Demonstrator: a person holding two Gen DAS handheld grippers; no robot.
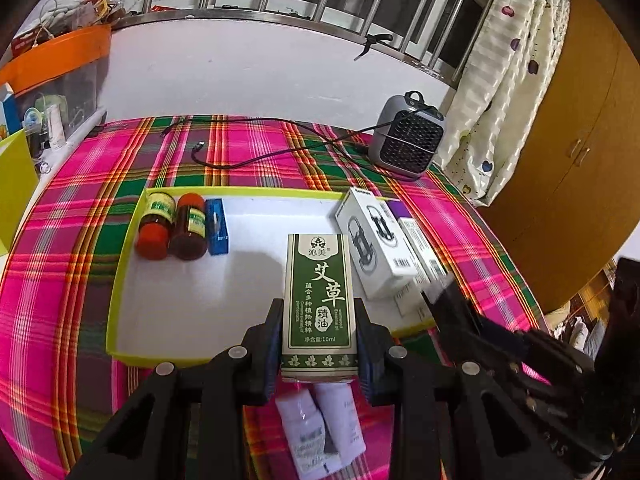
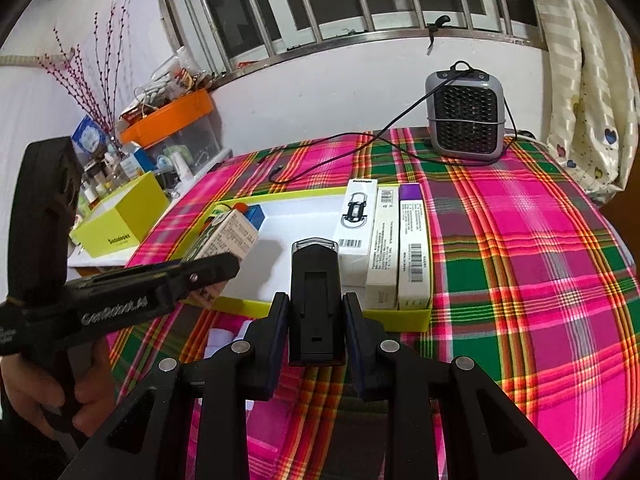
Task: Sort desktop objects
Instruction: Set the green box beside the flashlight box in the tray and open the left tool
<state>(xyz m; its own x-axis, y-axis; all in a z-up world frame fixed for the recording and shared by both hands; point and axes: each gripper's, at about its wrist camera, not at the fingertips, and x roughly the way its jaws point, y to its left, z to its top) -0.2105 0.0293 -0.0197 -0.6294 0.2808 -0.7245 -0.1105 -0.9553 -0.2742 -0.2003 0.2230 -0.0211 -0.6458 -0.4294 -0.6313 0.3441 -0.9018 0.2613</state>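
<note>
Our left gripper [image 1: 319, 334] grips the green essential-oil box [image 1: 319, 300] above the yellow tray's [image 1: 120, 280] near rim; our right gripper [image 2: 316, 330] clamps a black clip-like device [image 2: 316, 300], unidentifiable. We judge it best to lower the box flat onto the tray's bare white floor, clear of the red-capped jars [image 1: 172, 226] and white cartons [image 1: 376, 244], before the fingers part.

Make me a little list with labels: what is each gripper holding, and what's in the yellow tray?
left gripper: shut on green box
right gripper: shut on black device
tray: yellow rim, white floor, on the plaid cloth
tray left end: two brown bottles lying down, blue box beside them
tray right end: three white boxes side by side
behind tray: grey heater with black cable
</note>
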